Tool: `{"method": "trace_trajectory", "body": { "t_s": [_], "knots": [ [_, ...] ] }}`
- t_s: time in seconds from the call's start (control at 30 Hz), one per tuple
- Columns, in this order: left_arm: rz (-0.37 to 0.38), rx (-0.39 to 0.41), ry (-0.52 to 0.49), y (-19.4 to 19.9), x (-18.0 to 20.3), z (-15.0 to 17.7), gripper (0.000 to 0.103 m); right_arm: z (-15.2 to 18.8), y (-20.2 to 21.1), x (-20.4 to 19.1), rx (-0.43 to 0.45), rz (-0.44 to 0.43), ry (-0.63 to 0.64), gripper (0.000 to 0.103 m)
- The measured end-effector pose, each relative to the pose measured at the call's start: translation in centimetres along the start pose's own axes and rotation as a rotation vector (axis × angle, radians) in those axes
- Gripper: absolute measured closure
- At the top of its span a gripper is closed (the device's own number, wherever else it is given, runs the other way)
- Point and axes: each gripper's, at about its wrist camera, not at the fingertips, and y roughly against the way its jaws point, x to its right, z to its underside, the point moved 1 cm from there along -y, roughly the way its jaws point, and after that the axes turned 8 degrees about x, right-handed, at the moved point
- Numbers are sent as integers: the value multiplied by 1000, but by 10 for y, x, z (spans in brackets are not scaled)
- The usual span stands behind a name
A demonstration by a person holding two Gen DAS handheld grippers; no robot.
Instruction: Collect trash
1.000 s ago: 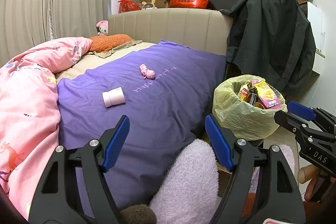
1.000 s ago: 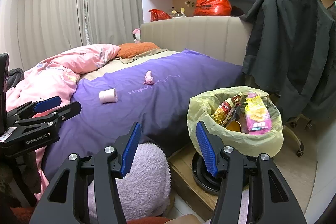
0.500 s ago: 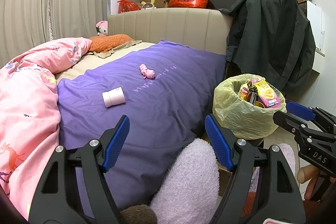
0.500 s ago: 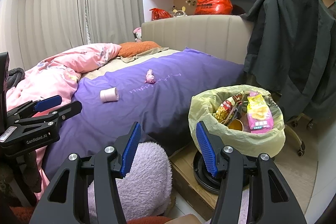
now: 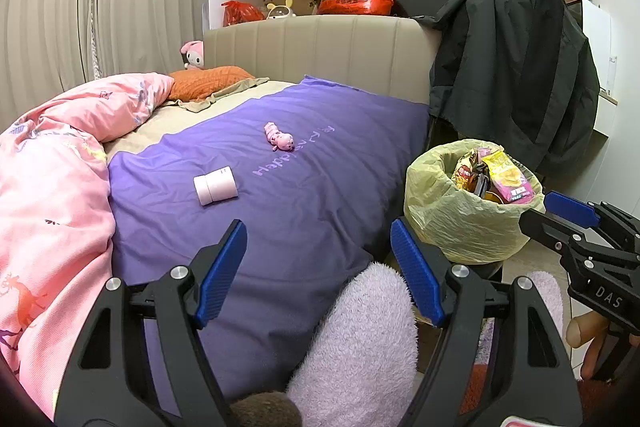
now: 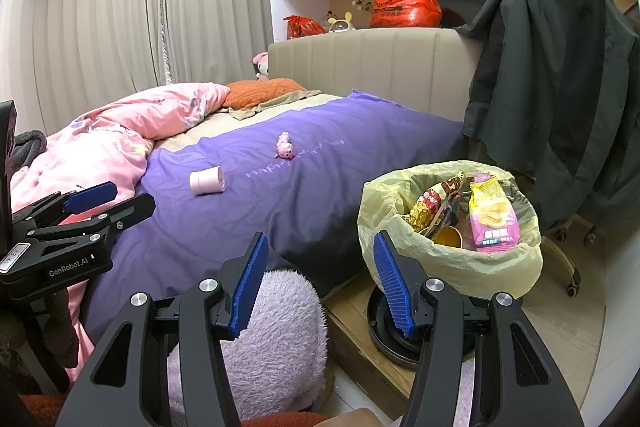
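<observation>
Small pink-white cylinder [image 5: 216, 185], jar-like, lies on its side on the purple bedspread [image 5: 304, 163], long axis running roughly left-right across the bed, cap end toward the pink duvet [image 5: 52, 187]. It sits ahead of and slightly left of the left claw [image 5: 318, 269], well apart; from the right claw [image 6: 320, 283] it lies further left, so the left one judged nearer. Both claws spread wide, holding nothing. A pink toy [image 5: 279, 142] lies beyond the cylinder, near the printed lettering; probably not trash. Bin with yellow liner [image 6: 448, 255] stands beside the bed, just ahead-right of the right claw, already holding snack wrappers [image 6: 494, 215] and an orange cup, nearly full
</observation>
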Motion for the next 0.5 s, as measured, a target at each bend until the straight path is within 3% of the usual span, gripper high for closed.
{"method": "trace_trajectory", "body": {
  "t_s": [0.5],
  "knots": [
    [-3,5,-6,0,-5,-1,32,0,0,0,0,1,1,51]
  ]
}}
